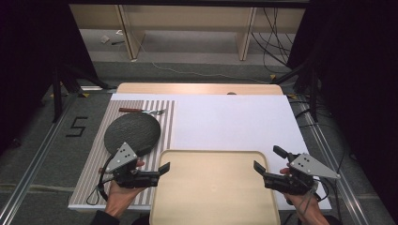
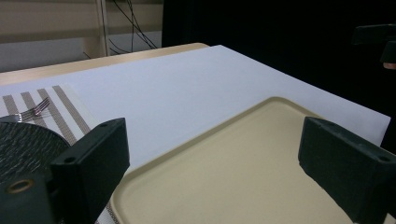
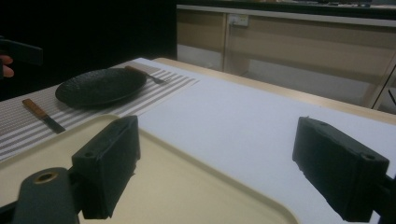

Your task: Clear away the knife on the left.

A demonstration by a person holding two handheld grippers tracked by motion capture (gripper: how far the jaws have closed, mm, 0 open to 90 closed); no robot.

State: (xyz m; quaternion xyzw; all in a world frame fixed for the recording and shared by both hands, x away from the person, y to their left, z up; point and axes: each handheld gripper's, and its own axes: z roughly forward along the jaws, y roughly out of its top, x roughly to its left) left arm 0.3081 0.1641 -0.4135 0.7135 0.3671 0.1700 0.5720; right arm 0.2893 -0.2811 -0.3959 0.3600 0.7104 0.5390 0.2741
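- Flanking the tray (image 1: 213, 187) — left gripper (image 1: 164, 169) sits at its left rim, right gripper (image 1: 257, 168) at its right rim, both with jaws spread wide and nothing between them.
- Tray is a beige, shallow, rounded-corner rectangle at the near middle of the table, lying flat on the white sheet (image 1: 230, 119); its left edge overlaps the striped placemat (image 1: 166, 122) slightly. Tray is empty.
- Left gripper view: jaws wide, tray's far-left corner between them, rim not yet touched as far as I can tell.
- Right gripper view: jaws wide over the tray's right side, no contact visible.
- Handling guess — stiff moulded plastic or similar, light, smooth and probably a bit slippery; wide and flat, so one grip alone would let it tip or twist.
- Best hold: pinch the raised rim at the middle of each short side, one jaw over the lip and one under, both sides level. Rim is thin, so jaws need to close a lot from where they are.
- Risk: uneven lift could slide the tray out of a jaw, or drag the placemat along.
- Nearby: black plate (image 1: 131, 131) on the placemat at left, fork (image 1: 141, 111) beyond it at the far end, knife (image 3: 44, 115) just beside the plate. All well clear of the right gripper.
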